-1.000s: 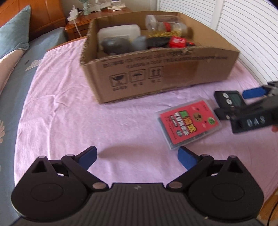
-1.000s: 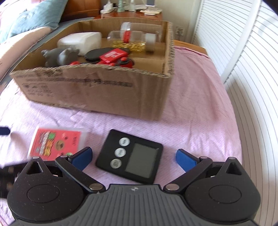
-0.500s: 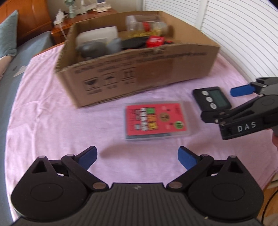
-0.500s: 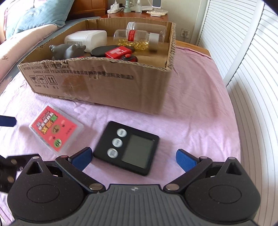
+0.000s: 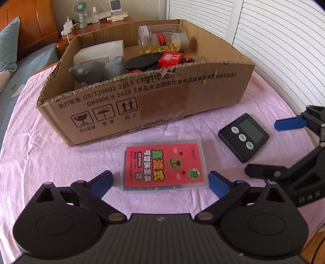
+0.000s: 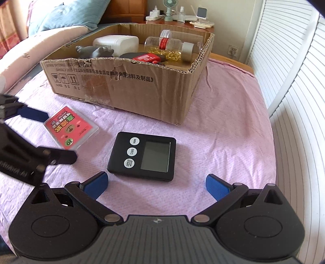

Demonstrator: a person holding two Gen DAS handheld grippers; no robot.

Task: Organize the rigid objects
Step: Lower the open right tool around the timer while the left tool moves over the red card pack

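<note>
A clear flat case with a red label (image 5: 163, 165) lies on the pink cloth, just in front of my open left gripper (image 5: 160, 182), its near end between the blue fingertips. It also shows in the right wrist view (image 6: 71, 128). A black digital timer (image 6: 143, 155) lies flat just ahead of my open, empty right gripper (image 6: 156, 184); it shows in the left wrist view (image 5: 243, 137) too. The cardboard box (image 5: 154, 101) stands behind both, holding several objects: a pill bottle (image 5: 162, 41), a grey toy (image 5: 97, 71), a white container (image 5: 99, 53).
The pink cloth (image 6: 223, 121) covers a round table ending near white louvred doors (image 6: 294, 71) on the right. A bed with pillows (image 6: 67, 16) lies left. A wooden nightstand (image 5: 97, 22) with a fan stands behind the box.
My left gripper has swung right and closer, so the red-labelled case now sits centred between its fingertips. My right gripper has drawn back slightly from the timer.
</note>
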